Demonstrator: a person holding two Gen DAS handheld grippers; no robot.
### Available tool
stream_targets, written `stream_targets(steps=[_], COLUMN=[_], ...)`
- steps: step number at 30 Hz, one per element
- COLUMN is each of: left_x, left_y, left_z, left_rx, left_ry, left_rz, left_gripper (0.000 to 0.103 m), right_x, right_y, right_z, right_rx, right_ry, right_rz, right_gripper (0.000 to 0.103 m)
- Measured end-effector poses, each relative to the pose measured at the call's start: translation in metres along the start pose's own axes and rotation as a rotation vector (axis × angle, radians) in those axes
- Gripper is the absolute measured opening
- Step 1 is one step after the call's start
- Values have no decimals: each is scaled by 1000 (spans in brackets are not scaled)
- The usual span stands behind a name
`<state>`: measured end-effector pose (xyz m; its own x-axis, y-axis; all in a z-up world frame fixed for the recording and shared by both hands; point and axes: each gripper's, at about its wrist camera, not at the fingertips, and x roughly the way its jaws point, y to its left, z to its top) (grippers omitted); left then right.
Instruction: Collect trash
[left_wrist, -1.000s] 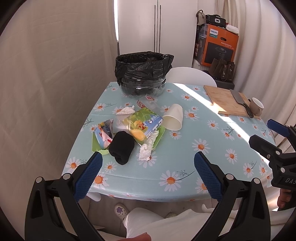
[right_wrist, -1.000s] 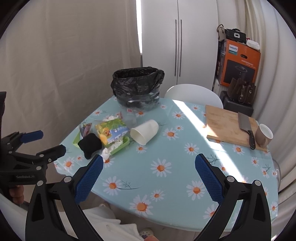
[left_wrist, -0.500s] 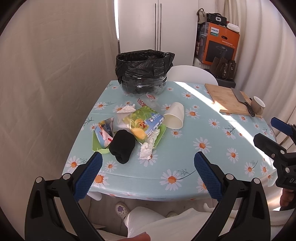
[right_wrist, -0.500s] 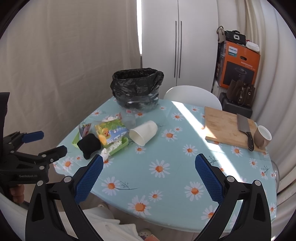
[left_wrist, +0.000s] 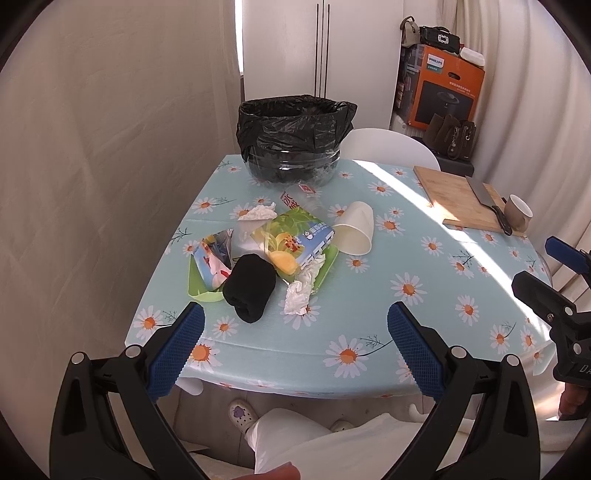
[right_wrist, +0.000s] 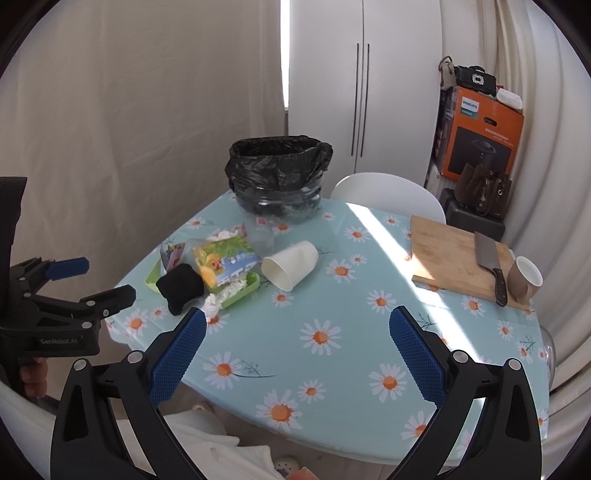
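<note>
Left gripper (left_wrist: 295, 328): I am holding it wide open and empty at the near table edge, looking across the table (left_wrist: 369, 306).
Tray (left_wrist: 201, 293): one green tray is lying ahead and slightly left of the left gripper, carrying most of the litter.
Sock (left_wrist: 251, 288): one black roll is sitting at the tray's near edge, the closest piece to the left gripper; its long axis is running toward me and a little left.
Tissues (left_wrist: 298, 297): I am counting two white wads, one spilling off the tray's near right, one at the far side.
Wrappers (left_wrist: 295, 240): I am seeing one green snack bag on top and one blue-and-red packet at the tray's left; other scraps I cannot tell apart.
Cup (left_wrist: 354, 229): one paper cup is lying on its side just right of the tray, mouth facing me.
Bin (left_wrist: 295, 140): one black-bagged bin is standing at the far edge, straight beyond the pile.
Right gripper (right_wrist: 295, 343): I am keeping it wide open and empty too, well right of the pile.
Nearer hand: I am judging the left, with the sock as first pick.
</note>
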<state>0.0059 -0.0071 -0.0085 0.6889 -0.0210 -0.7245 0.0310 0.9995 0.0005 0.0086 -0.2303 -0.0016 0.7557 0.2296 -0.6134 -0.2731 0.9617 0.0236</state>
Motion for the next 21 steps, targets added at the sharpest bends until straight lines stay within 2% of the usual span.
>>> stream_targets(steps=[7,12,21], left_x=[7,13,24], left_y=[7,19,49], left_z=[-1,-4,-9], left_rx=[-1,-52,-139], left_ry=[21,62,113], left_rz=[43,56,146], left_gripper=[97,97,97], right_x=[2,5,26], right_y=[3,0,-5], right_z=[-1,1,7], right_rx=[-22,-29,-56], right_ry=[7,20,77], right_rz=[5,8,49], right_gripper=[95,95,95])
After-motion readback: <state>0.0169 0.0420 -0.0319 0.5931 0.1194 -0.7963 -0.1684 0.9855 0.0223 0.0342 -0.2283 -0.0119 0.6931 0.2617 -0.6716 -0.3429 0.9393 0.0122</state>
